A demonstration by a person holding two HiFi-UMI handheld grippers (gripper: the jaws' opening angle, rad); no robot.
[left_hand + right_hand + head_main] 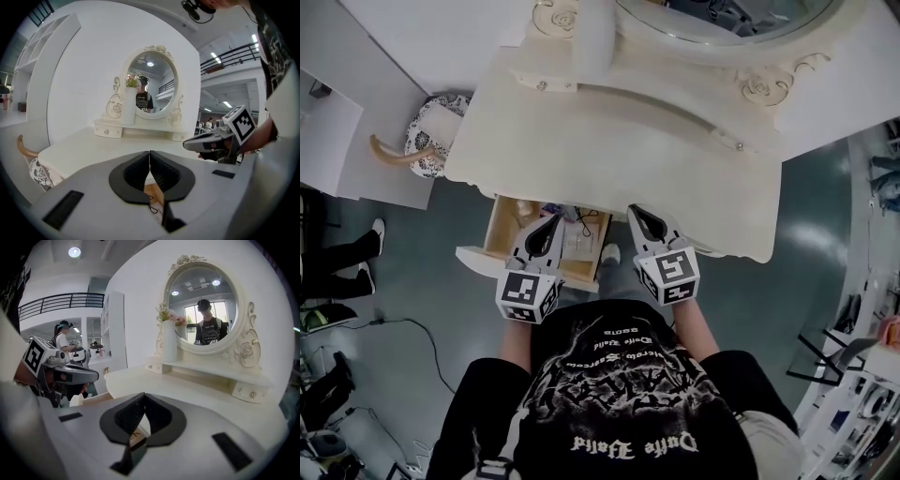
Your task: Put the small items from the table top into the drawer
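- Nearest the head view's camera, the person's black T-shirt (609,403) is filling the bottom of the frame, with both forearms pointing forward from it.
- The left gripper (549,223) is hanging over the open drawer (499,232), which is standing pulled out from under the cream table top (609,141).
- The right gripper (639,214) is hanging just beside the left one, over the drawer's right end and the table's front edge.
- The small items (577,240) are lying inside the drawer, by its right half: pale, clear-looking pieces and a thin dark cord, too small to tell apart.
- A patterned stool (431,141) is standing at the table's left end, and an oval mirror (722,19) is rising at the back.
- In the left gripper view, the left gripper (150,158) is showing its 2 dark jaws pressed together at the tips, with nothing caught between them.
- Below them, a strip of the drawer's wood (153,192) is showing through the gap, and a white vase (127,105) is standing beside the mirror (151,84).
- In the right gripper view, the right gripper (143,400) is showing its jaws closed tip to tip as well, gripping nothing.
- The table top (197,385) is stretching ahead of it, and the left gripper (70,373) is showing at the left.
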